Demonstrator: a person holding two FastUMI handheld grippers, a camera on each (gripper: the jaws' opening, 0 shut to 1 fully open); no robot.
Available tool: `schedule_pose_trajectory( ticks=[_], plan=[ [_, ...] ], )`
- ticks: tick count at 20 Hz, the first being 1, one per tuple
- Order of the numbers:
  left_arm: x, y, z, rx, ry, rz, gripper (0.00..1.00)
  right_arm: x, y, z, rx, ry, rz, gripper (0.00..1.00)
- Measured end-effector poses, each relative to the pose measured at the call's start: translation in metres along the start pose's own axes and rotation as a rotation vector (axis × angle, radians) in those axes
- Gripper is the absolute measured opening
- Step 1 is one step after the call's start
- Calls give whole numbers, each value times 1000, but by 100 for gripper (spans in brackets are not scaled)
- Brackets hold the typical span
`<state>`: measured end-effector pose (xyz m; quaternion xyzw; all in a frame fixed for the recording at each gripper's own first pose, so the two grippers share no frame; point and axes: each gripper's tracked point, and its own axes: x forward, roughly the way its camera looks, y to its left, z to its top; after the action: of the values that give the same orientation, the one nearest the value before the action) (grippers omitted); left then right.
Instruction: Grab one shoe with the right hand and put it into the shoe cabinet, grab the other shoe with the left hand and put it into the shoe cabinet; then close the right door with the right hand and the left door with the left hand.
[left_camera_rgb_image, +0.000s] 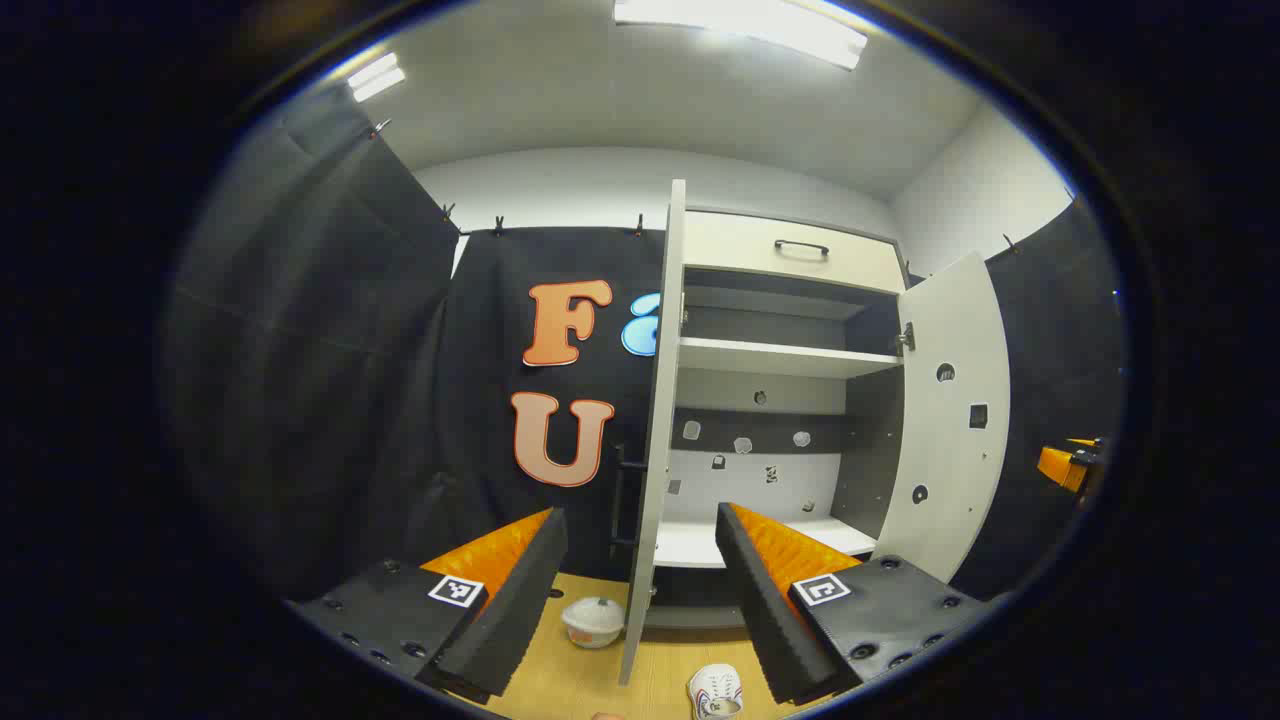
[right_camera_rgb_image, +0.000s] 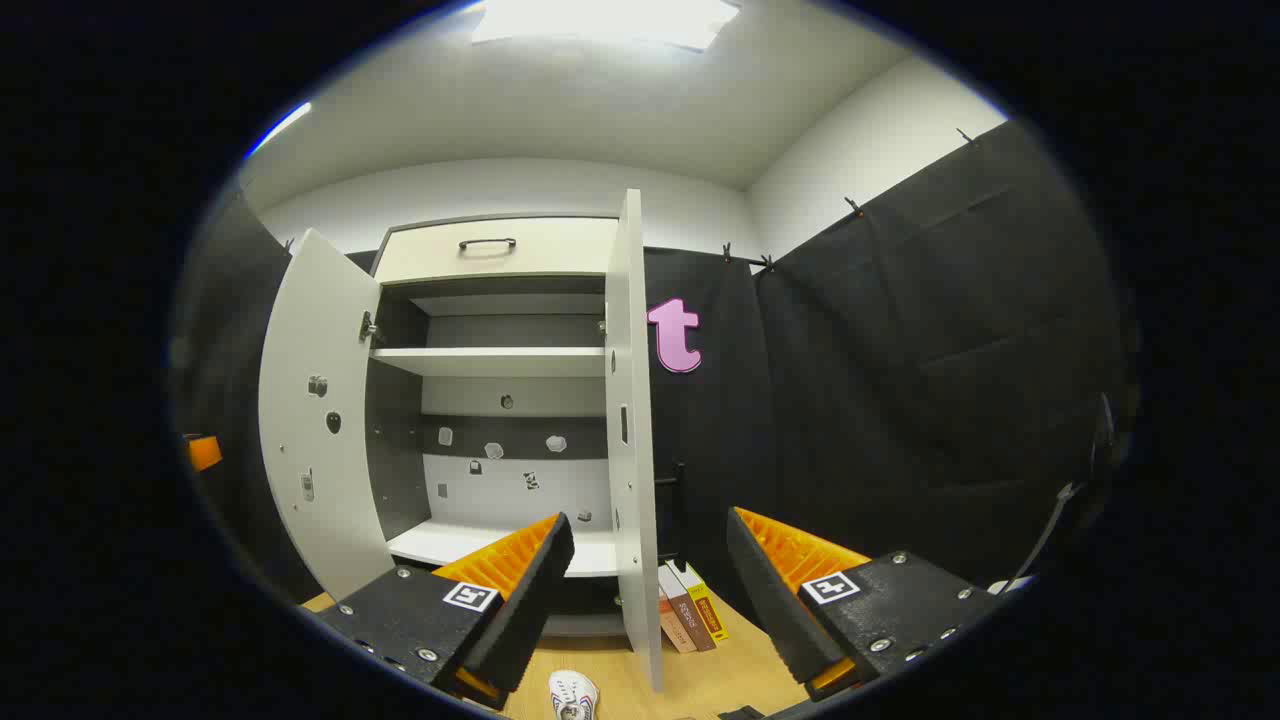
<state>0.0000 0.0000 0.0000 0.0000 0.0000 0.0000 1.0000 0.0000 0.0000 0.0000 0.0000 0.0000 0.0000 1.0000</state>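
The white shoe cabinet (left_camera_rgb_image: 790, 250) stands ahead with both doors swung open. In the left gripper view its left door (left_camera_rgb_image: 655, 400) is edge-on and its right door (left_camera_rgb_image: 950, 420) faces me. A white shoe (left_camera_rgb_image: 715, 690) with dark trim lies on the wooden floor in front, below my left gripper (left_camera_rgb_image: 638, 512), which is open and holds nothing. In the right gripper view the same kind of shoe (right_camera_rgb_image: 573, 695) lies low between the fingers of my right gripper (right_camera_rgb_image: 648, 518), also open and holding nothing. The cabinet's bottom shelf (right_camera_rgb_image: 450, 545) is beyond the fingers.
A white rounded thing (left_camera_rgb_image: 593, 620) sits on the floor left of the left door; I cannot tell what it is. Several books (right_camera_rgb_image: 690, 620) lean by the cabinet's right door (right_camera_rgb_image: 630, 420). Black cloth walls close in both sides. The other gripper (left_camera_rgb_image: 1070, 465) shows at the far right.
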Motion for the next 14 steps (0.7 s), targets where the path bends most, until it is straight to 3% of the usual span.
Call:
schedule_pose_trajectory(
  ticks=[14],
  plan=[
    [-1,-3,-8,9,27,-12,95,-2,7,-16,-26,27,0,95]
  ],
)
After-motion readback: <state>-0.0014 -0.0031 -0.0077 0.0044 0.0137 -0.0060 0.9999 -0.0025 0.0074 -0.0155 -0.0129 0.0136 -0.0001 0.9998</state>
